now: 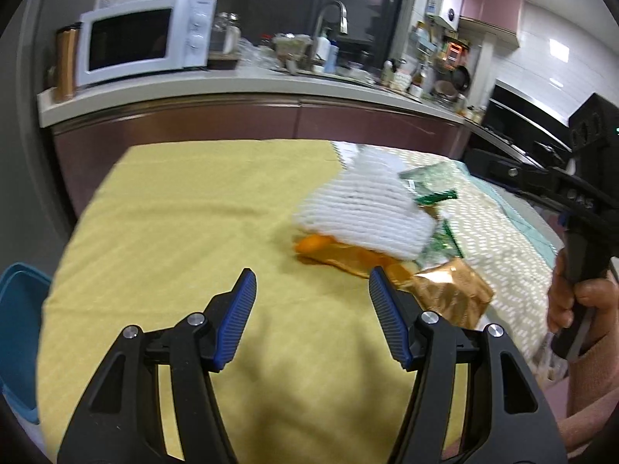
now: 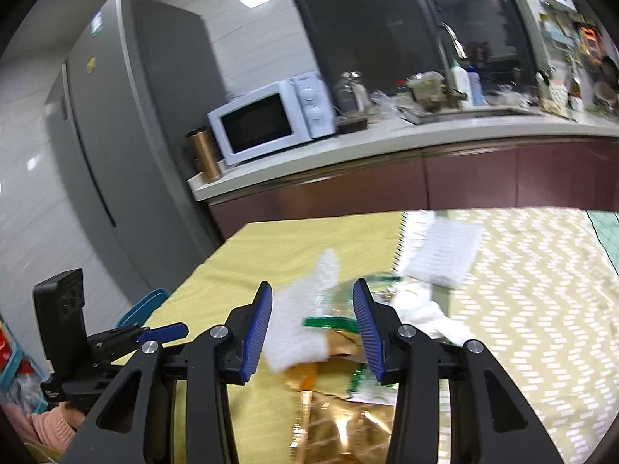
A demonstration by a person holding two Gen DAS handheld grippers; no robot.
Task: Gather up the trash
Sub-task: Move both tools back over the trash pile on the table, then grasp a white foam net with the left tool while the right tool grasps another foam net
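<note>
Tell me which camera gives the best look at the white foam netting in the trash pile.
The left wrist view: the white foam netting shows whole on top of the pile, though blurred. The right wrist view shows it close up, but one blue finger covers its edge.

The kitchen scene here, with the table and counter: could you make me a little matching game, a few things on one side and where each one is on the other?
Things:
1. microwave
2. gold foil bag
3. blue bin
4. tap

Places:
A. beside the table's left edge, lower than the tabletop
B. on the counter, next to a copper-coloured cylinder
C. lying on the yellow tablecloth among other wrappers
D. rising over the sink at the dark window

Pairs: 1-B, 2-C, 3-A, 4-D
</note>
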